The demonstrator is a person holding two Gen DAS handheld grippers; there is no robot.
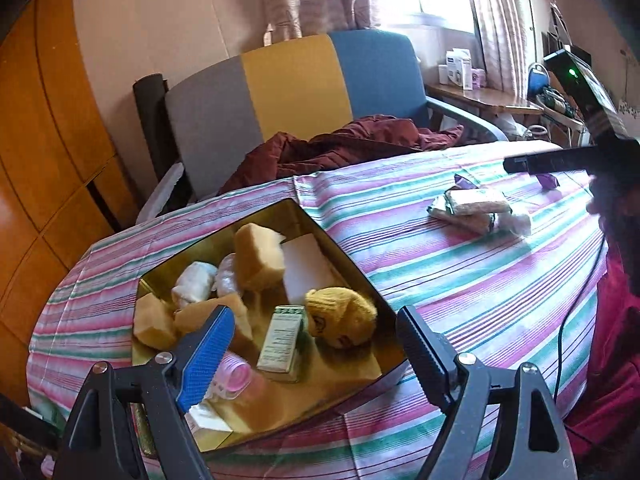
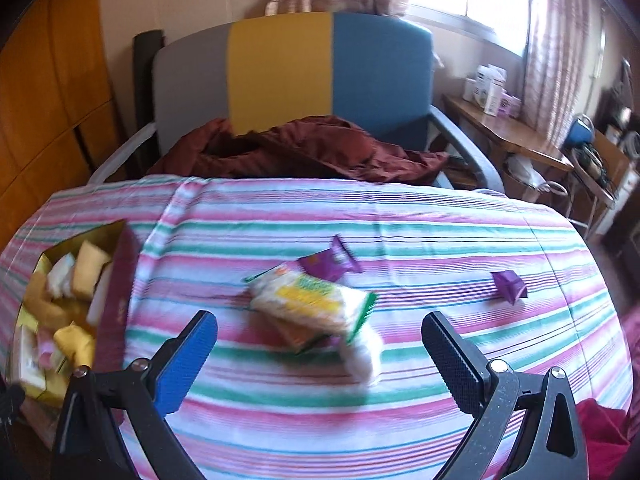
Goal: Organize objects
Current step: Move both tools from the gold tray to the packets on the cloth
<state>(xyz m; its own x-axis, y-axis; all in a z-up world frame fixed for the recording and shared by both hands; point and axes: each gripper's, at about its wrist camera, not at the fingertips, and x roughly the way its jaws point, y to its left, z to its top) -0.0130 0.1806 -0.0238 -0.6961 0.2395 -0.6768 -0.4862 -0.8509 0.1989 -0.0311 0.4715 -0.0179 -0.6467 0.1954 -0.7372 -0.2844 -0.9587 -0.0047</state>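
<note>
1. A bench (image 2: 400, 412) covered in a pink, green and white striped cloth stands in a room, with a grey, yellow and blue chair (image 2: 288, 68) behind it and a dark red garment (image 2: 304, 152) heaped on the seat.
2. The left tongs (image 1: 316, 344) hang just above the open gold-lined box (image 1: 360, 270), fingers apart, gripping nothing.
3. The right tongs (image 2: 320, 354) are also spread and empty, aimed at the loose packets in the middle of the bench.
4. Already in the box: yellow sponge blocks (image 1: 258, 256), a white block (image 1: 306, 270), a yellow knitted toy (image 1: 340, 316), a small green-and-white carton (image 1: 282, 340) and a pink roller (image 1: 236, 376). This part looks done.
5. Still out on the cloth: a white snack packet (image 2: 312, 300) lying on top of others, a purple wrapper (image 2: 330, 262) touching it, and a small purple piece (image 2: 508, 286) well apart to the right.
6. The task seems well past halfway.
7. The right view is blurred, so packet labels are unreadable; the pile hides how many packets lie beneath. The box's near corner is covered by the left tongs.
</note>
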